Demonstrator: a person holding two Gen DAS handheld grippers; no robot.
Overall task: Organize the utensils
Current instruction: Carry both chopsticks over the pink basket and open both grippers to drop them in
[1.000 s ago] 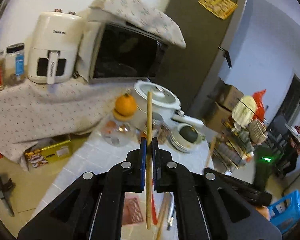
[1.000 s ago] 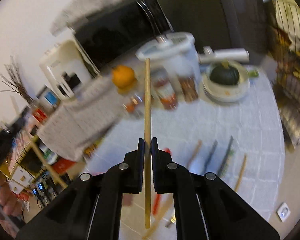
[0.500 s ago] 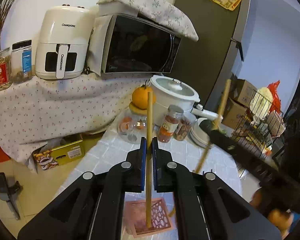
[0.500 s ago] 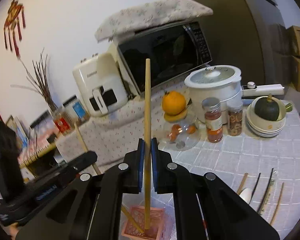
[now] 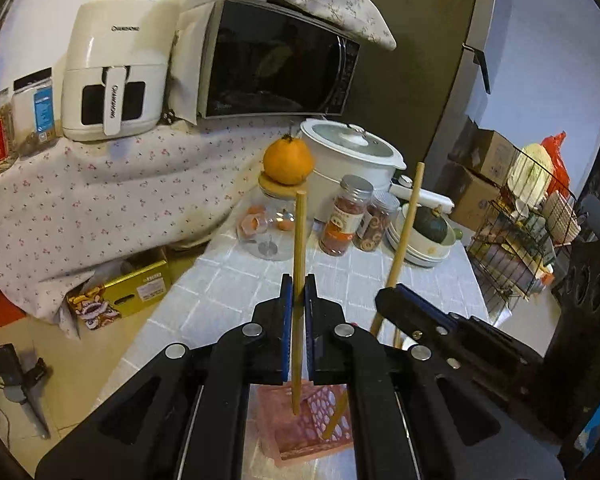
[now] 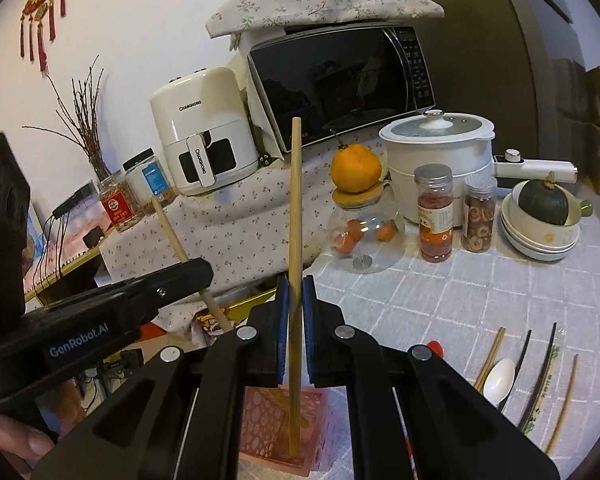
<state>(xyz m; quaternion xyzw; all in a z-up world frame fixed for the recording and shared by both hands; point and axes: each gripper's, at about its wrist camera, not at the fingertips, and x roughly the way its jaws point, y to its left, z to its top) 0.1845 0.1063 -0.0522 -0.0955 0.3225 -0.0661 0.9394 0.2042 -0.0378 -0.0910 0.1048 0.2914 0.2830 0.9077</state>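
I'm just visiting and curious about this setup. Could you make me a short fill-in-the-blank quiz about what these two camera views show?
1. Each gripper, left gripper and right gripper, is shut on a wooden ____.
2. Both sticks have their lower ends at the ____-coloured basket.
3. The orange sits on the lid of a glass ____.
4. Among the utensils lying on the table is one white ____.

Missing words: chopstick; pink; jar; spoon

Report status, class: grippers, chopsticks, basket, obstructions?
Left gripper shut on chopstick. Right gripper shut on another. Tips over pink basket. Nothing blocking.
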